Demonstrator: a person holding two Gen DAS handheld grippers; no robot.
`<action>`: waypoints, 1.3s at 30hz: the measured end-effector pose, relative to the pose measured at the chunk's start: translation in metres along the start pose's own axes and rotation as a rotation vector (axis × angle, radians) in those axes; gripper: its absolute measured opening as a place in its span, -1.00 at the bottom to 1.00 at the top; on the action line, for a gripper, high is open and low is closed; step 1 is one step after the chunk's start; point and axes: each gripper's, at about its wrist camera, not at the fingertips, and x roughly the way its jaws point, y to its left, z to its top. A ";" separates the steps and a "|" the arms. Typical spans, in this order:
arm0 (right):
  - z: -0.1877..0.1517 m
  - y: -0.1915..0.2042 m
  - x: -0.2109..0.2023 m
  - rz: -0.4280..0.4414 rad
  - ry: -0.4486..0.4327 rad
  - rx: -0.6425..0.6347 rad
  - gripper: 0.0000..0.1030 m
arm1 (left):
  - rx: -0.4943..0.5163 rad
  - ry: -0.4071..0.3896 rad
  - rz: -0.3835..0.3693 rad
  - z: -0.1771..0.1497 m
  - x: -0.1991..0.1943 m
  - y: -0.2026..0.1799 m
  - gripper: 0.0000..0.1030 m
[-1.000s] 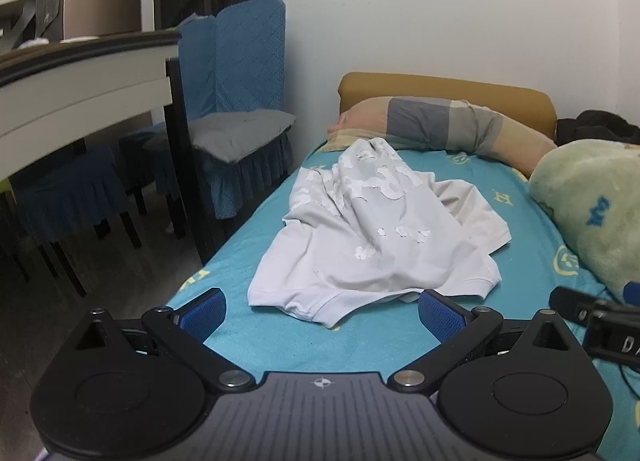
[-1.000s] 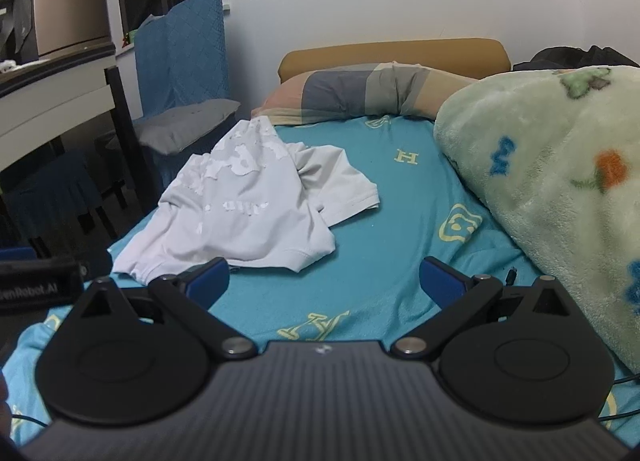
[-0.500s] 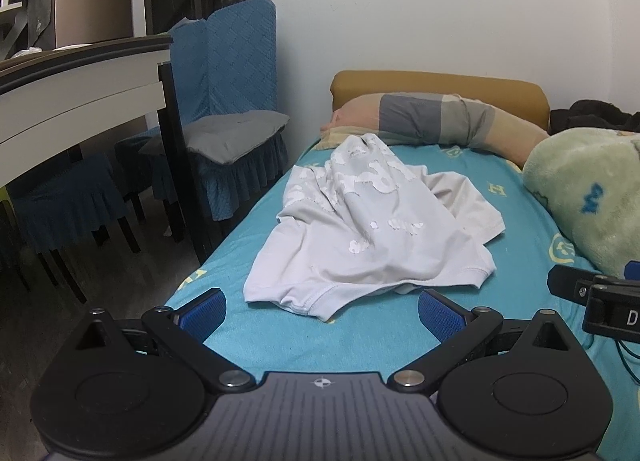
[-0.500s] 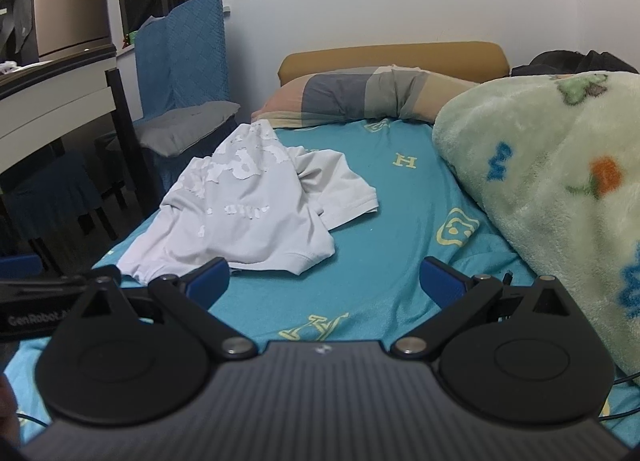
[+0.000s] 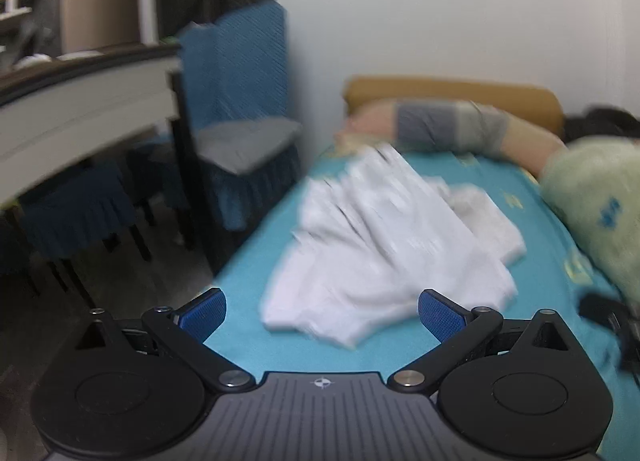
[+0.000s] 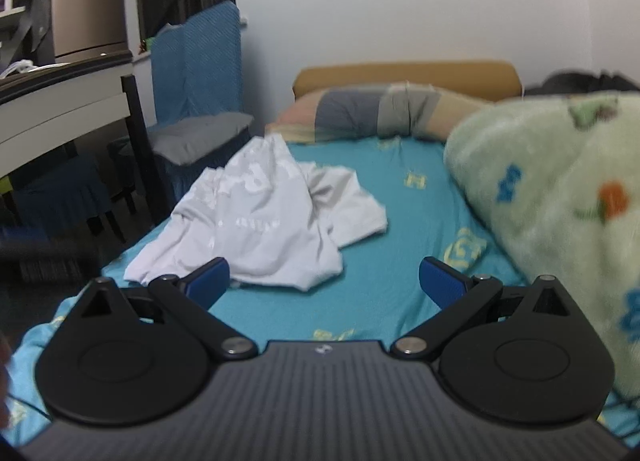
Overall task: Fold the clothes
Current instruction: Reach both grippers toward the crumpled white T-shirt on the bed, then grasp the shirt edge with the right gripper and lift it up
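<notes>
A crumpled white T-shirt (image 5: 384, 245) with a pale print lies on the teal bed sheet (image 5: 280, 345), near the bed's left edge. It also shows in the right wrist view (image 6: 264, 229). My left gripper (image 5: 322, 313) is open and empty, just short of the shirt's near hem. My right gripper (image 6: 324, 285) is open and empty, over the sheet, with its left finger (image 6: 208, 281) in front of the shirt's near hem. The left wrist view is blurred by motion.
A green fleece blanket (image 6: 560, 197) fills the bed's right side. A striped pillow (image 6: 384, 113) lies against the tan headboard (image 6: 408, 73). A blue-covered chair (image 5: 236, 133) and a desk (image 5: 80, 105) stand left of the bed.
Both grippers have moved forward towards the shirt, which now looks larger and closer. The left wrist view has become blurred. Both grippers stay open.
</notes>
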 end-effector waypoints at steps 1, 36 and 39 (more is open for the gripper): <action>0.000 0.001 0.002 0.012 -0.003 -0.007 1.00 | -0.022 -0.015 0.016 0.008 0.000 0.008 1.00; 0.112 0.123 0.013 -0.100 -0.257 -0.364 -0.89 | -0.278 0.148 -0.402 0.039 0.002 0.121 1.00; 0.132 0.125 -0.023 -0.052 -0.303 -0.318 -0.89 | -0.217 0.079 -0.435 0.037 -0.016 0.105 1.00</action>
